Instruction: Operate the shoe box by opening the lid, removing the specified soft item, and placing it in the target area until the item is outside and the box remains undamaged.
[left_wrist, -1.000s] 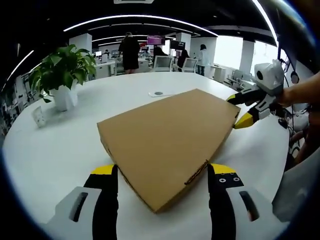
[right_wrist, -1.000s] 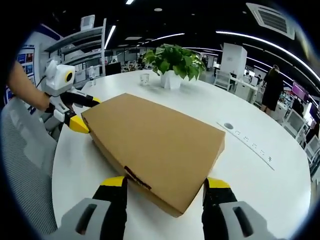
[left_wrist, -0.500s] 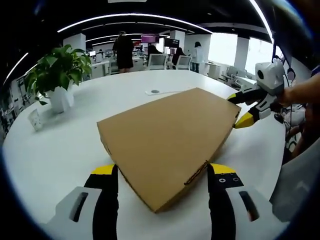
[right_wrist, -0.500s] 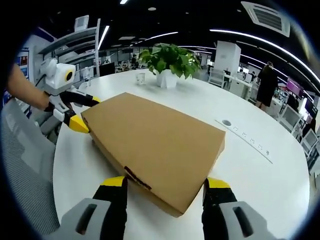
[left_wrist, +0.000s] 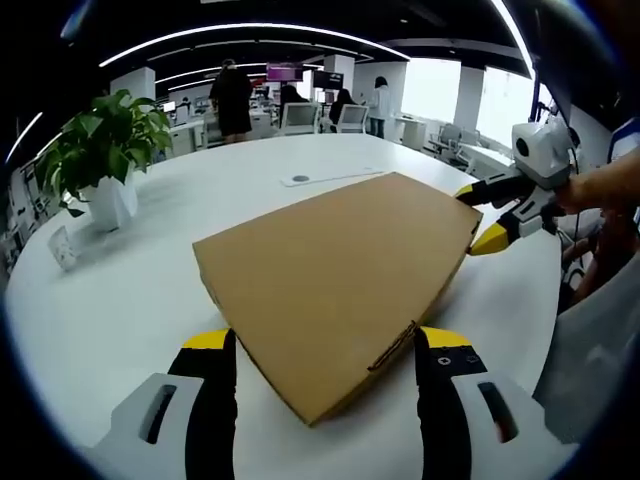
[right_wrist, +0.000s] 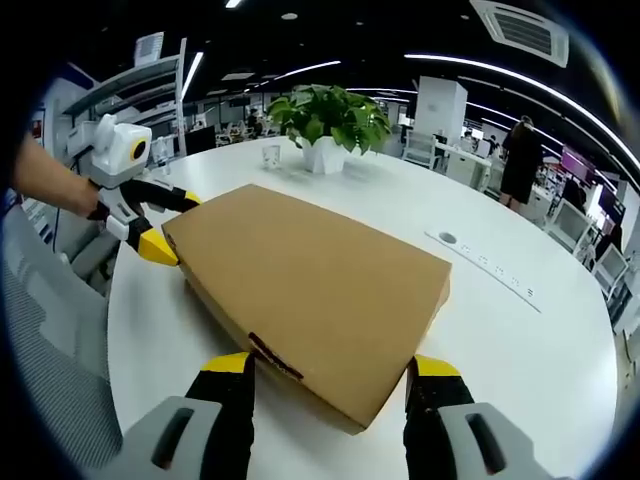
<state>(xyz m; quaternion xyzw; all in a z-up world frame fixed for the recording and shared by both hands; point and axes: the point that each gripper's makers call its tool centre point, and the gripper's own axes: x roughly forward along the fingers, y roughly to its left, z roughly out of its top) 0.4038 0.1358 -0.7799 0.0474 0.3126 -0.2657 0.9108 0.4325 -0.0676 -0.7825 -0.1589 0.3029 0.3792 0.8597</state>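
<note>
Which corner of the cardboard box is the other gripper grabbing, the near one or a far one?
A far one. In the left gripper view, the right gripper has its jaws around the box's far right corner.

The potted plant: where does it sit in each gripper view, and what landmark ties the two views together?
Left gripper view: the potted plant stands at upper left, on the white table beyond the box.
Right gripper view: the potted plant stands at top centre, past the box's far edge.
Shared landmark: the closed cardboard shoe box, a corner between each view's own jaws.
</note>
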